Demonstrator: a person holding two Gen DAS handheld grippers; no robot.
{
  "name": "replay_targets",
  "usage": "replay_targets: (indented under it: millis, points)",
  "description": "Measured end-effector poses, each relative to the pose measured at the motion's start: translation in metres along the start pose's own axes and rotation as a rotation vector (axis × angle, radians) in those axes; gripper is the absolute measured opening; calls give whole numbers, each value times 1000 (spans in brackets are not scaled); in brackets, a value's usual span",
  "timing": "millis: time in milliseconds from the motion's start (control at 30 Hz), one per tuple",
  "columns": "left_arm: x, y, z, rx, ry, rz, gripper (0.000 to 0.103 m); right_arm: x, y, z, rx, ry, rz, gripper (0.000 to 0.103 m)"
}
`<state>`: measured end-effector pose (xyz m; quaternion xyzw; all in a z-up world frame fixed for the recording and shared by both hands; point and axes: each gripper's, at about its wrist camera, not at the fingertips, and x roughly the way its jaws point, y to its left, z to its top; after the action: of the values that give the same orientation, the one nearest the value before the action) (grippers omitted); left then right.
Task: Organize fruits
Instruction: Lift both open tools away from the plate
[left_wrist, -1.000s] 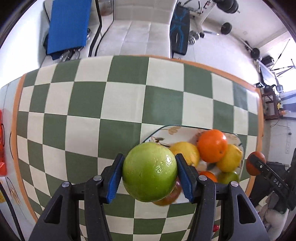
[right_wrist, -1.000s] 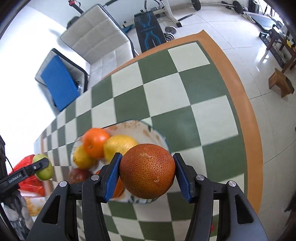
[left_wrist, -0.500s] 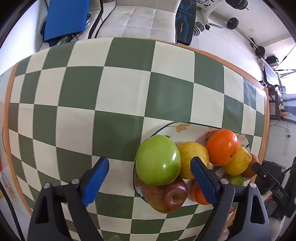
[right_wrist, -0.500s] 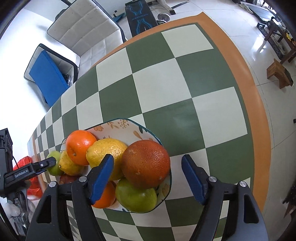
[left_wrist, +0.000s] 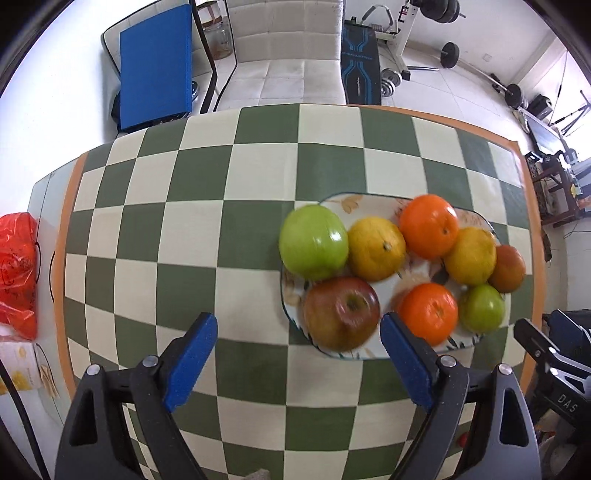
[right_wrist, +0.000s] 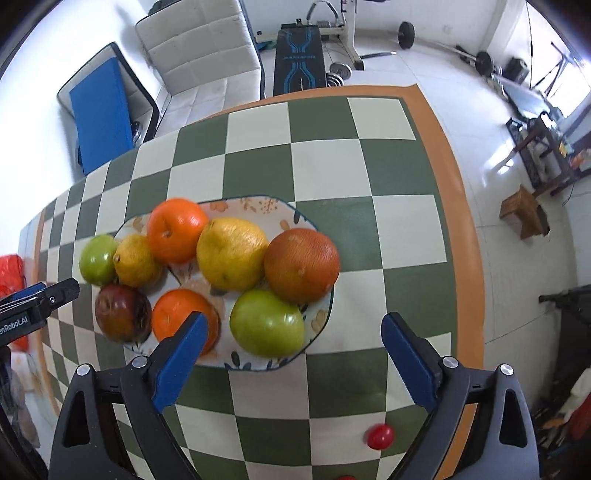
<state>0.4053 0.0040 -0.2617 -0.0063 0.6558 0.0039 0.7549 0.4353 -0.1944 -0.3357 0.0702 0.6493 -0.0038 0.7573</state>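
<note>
We read "DAS" on the right gripper (left_wrist: 550, 354) and "enRobot.AI" on the left gripper (right_wrist: 37, 306).

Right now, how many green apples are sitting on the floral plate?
2. One round green apple lies at the floral ceramic plate's near edge, under the dark orange; another green apple sits at the far left end. None looks hidden.

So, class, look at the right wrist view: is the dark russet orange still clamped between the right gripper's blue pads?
No, the russet orange rests on the plate, and the right gripper holds nothing as its jaws open.
</note>
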Motion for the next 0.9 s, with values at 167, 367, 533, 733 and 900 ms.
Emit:
replay_targets:
  millis: [167, 367, 533, 733, 900]
  points:
    - [-25, -9, -24, 6, -53, -6, 90, -20, 7, -25, -20, -34, -12, 97]
    - [-75, -15, -49, 29, -166, -16, 90, -60, 9, -52, -32, -100, -23, 97]
    - [-117, -16, -74, 45, -244, -26, 90, -105, 13, -75, -49, -170, -23, 97]
    - [-154, -17, -103, 60, -299, -44, 90, -159, 19, -102, -60, -249, -8, 97]
    - [-184, -14, -122, 55, -355, -63, 90, -200, 23, -123, -61, -309, 4, 97]
